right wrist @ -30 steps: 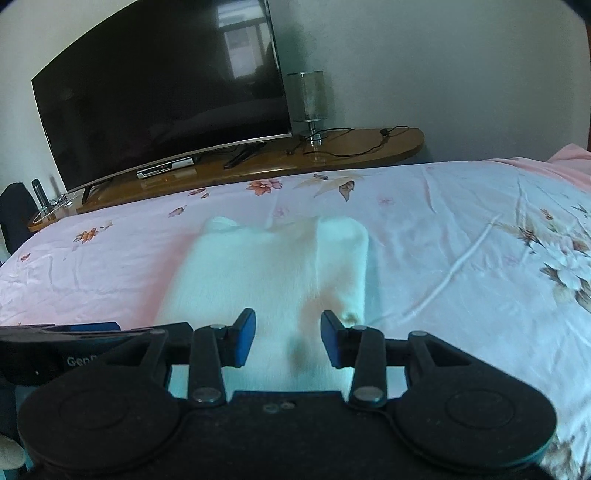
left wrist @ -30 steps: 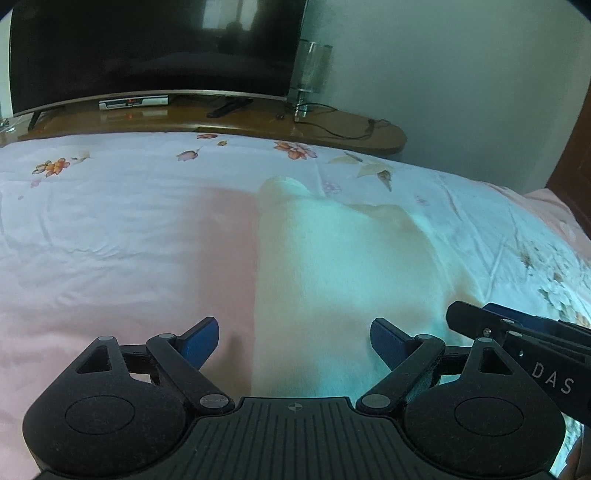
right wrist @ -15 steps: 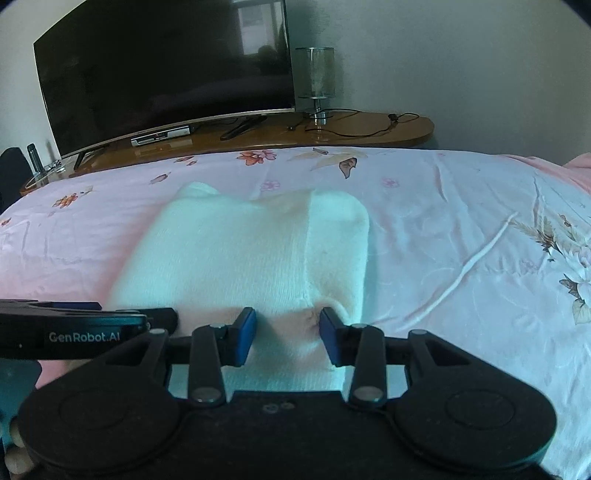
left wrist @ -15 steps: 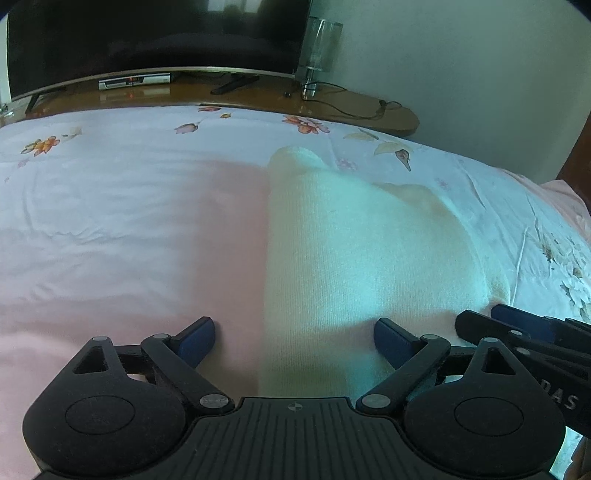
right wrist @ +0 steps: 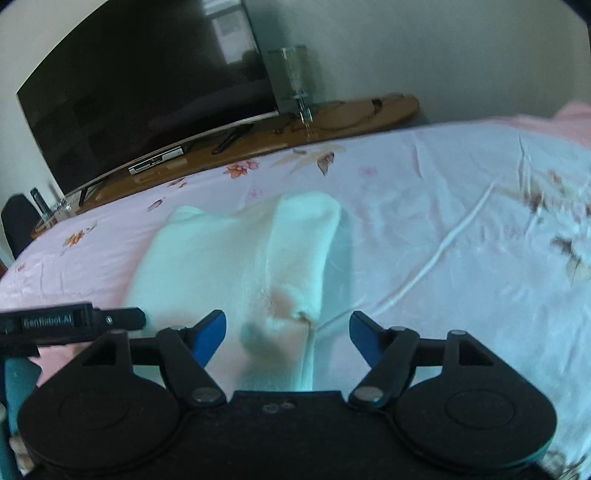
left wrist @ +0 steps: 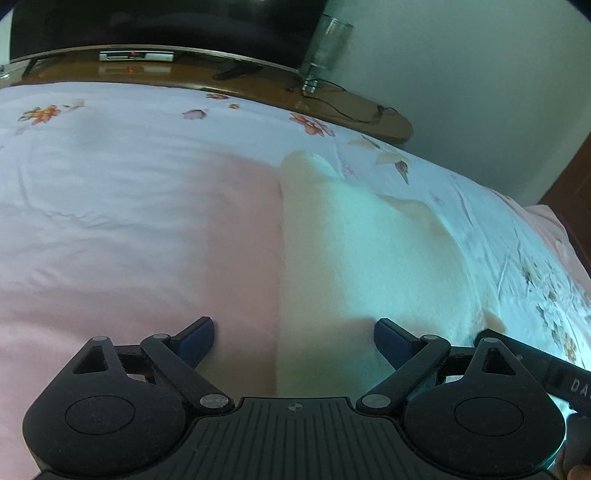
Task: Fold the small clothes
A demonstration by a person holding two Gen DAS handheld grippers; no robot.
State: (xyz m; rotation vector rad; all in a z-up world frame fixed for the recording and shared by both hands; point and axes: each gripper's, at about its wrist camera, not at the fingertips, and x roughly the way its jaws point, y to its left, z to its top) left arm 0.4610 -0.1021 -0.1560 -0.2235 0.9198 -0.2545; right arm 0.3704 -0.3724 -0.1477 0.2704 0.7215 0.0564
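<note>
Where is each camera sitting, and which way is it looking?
Left wrist: sits on the left gripper, looking along its open fingers over the white garment toward the TV; the right gripper pokes in.
Right wrist: sits on the right gripper, open, facing likewise; the left gripper shows.
Both share garment, bedsheet, TV.

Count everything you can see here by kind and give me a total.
Grippers: 2, left gripper and right gripper, both open
White garment: 1
Floral bedsheet: 1
TV: 1
Wooden shelf: 1
Glass lamp: 1
Set-top box: 1
Total: 8
</note>
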